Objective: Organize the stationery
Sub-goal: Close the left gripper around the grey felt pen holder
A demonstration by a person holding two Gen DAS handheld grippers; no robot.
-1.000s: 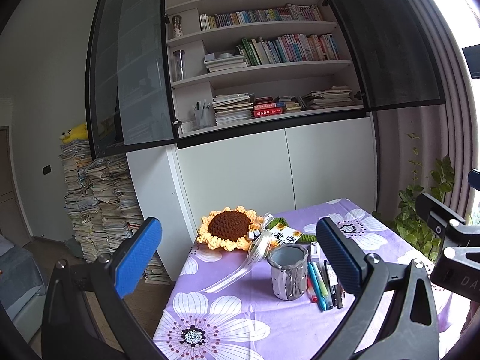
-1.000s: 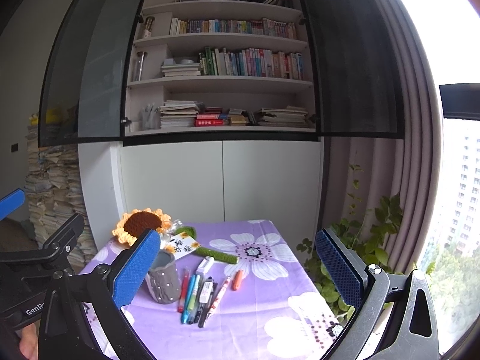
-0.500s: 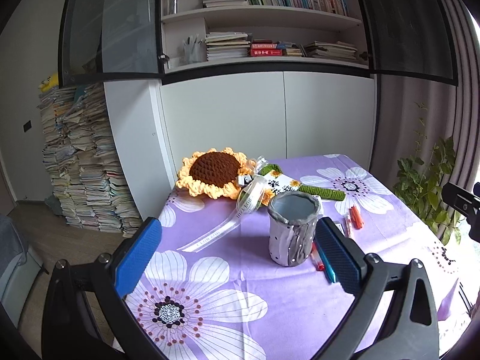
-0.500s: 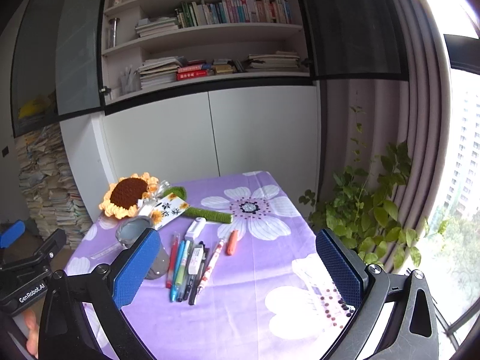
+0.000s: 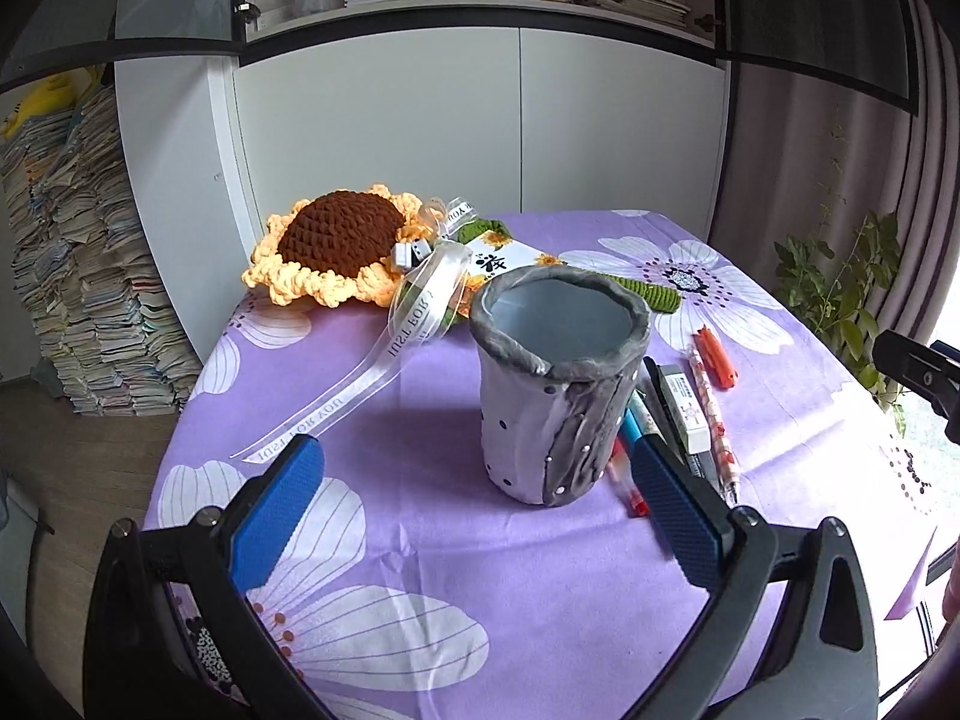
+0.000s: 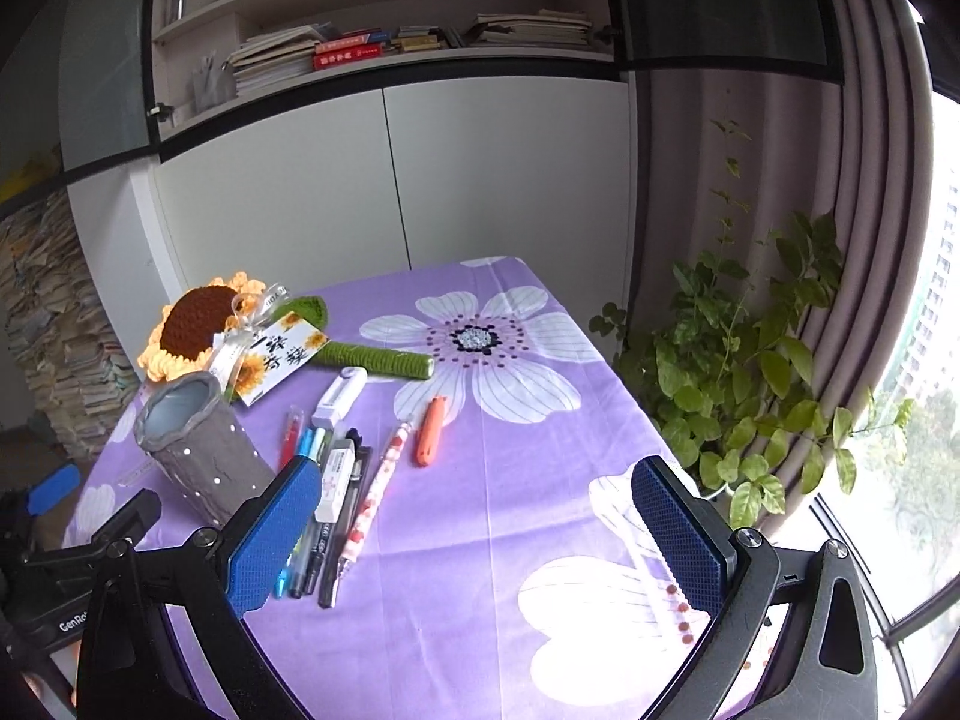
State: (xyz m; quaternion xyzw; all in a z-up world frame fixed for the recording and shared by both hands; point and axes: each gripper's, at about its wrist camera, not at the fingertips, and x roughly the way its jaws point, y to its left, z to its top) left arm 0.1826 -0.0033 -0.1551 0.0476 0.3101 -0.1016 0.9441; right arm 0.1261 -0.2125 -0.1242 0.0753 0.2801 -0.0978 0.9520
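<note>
Readable markings first: the clear ribbon point(image 5: 336, 402) trailing off the crocheted sunflower point(image 5: 339, 249) is reading "JUST FOR YOU" along its length. The card point(image 6: 279, 357) lying against the sunflower's green stem point(image 6: 378, 357) is carrying bold black characters and small sunflower prints; I cannot make out the characters. The white eraser point(image 6: 334, 483) is bearing small print too fine to read. The body of your other tool, seen low at the left of the right wrist view, is showing "GenRo", the remainder cut off.

You are holding the left claw point(image 5: 474, 510) low over the bench point(image 5: 420, 570), its blue ribbed pads point(image 5: 276, 510) standing wide apart and gripping nothing. The grey pen cup point(image 5: 558, 402) is standing upright just ahead of it, nearer the right-hand pad. The cup is empty, a soft, lumpy cylinder with a rolled rim and small pale studs.

You are holding the right claw point(image 6: 474, 534) spread wide as well, empty, above the bench's purple flower-print cloth. The row of pens point(image 6: 318, 504) is lying flat, side by side, just right of the cup, the near ends partly hidden behind the left-hand pad. A floral-barrelled pen point(image 6: 375, 486) is lying beside them, an orange cutter-shaped item point(image 6: 431, 429) slightly apart, and a white correction-tape-shaped piece point(image 6: 340, 396) beyond the row.
</note>
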